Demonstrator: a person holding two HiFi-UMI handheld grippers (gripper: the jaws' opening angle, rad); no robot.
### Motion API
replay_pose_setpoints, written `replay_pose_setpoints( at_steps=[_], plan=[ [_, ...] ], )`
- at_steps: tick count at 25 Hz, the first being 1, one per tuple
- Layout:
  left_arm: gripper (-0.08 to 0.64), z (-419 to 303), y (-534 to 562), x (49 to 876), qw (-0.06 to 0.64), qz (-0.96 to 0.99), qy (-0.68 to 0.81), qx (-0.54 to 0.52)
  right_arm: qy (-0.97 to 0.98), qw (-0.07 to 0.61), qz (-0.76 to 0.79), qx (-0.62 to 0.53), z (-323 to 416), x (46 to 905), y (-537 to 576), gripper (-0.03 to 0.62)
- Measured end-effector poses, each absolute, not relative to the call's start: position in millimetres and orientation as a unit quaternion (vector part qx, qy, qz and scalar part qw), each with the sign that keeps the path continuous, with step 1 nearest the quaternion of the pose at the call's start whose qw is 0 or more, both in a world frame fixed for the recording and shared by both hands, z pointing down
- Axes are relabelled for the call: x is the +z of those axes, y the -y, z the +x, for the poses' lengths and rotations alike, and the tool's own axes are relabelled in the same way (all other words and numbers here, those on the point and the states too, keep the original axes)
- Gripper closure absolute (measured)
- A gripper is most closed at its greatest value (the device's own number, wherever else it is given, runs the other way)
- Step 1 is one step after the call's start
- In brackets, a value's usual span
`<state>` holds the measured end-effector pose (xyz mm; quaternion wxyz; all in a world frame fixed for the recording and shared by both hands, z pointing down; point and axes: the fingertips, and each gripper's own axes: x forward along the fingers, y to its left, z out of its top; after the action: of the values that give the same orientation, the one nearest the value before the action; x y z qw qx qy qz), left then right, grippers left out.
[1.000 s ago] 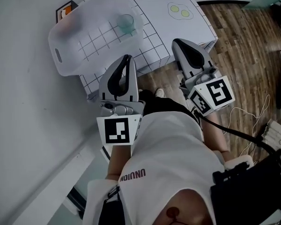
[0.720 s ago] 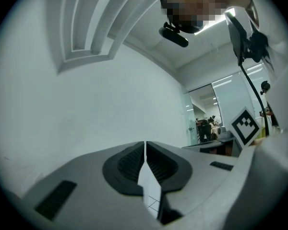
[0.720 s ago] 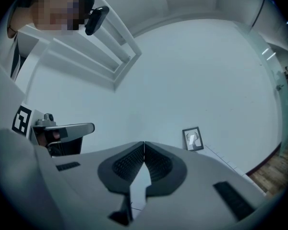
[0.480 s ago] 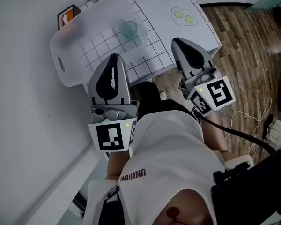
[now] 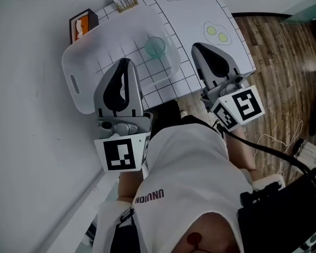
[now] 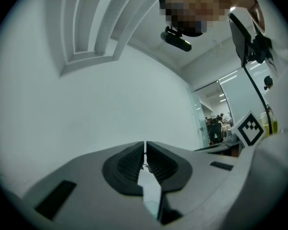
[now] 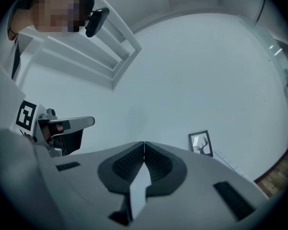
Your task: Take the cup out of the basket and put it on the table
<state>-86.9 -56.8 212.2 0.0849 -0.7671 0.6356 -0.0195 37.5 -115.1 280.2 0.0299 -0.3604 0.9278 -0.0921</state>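
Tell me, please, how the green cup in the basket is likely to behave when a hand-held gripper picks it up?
The cup looks translucent green, so it is probably light plastic and may flex if squeezed. Its smooth round side could slip in a loose grip. It seems to stand upright in the basket, so a sideways nudge might tip it.

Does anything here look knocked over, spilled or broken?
Nothing stands out. The cup stands upright inside the basket on the table, with no spill in sight. The left gripper and right gripper are shut, holding nothing.
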Motion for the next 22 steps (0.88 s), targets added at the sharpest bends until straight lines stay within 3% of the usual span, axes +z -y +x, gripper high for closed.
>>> replay_pose_setpoints(
  at_steps=[9, 18, 22],
  plan=[
    [0.534, -130.3, 93.7, 213.8, 0.084, -0.743, -0.662, -0.043, -0.94, 0.027, -0.327, -0.09, 0.0, 274.8, 152.4, 0.572],
    [0.532, -149.1, 137.2, 257.5, -0.003, -0.759, -0.643, -0.104, -0.943, 0.013, -0.32, -0.091, -18.8, 277.1, 179.1, 0.572],
    [0.479, -148.7, 156.3, 279.8, -0.027, -0.778, -0.613, -0.137, -0.942, 0.006, -0.321, -0.095, -21.1, 279.5, 188.0, 0.572]
  ],
)
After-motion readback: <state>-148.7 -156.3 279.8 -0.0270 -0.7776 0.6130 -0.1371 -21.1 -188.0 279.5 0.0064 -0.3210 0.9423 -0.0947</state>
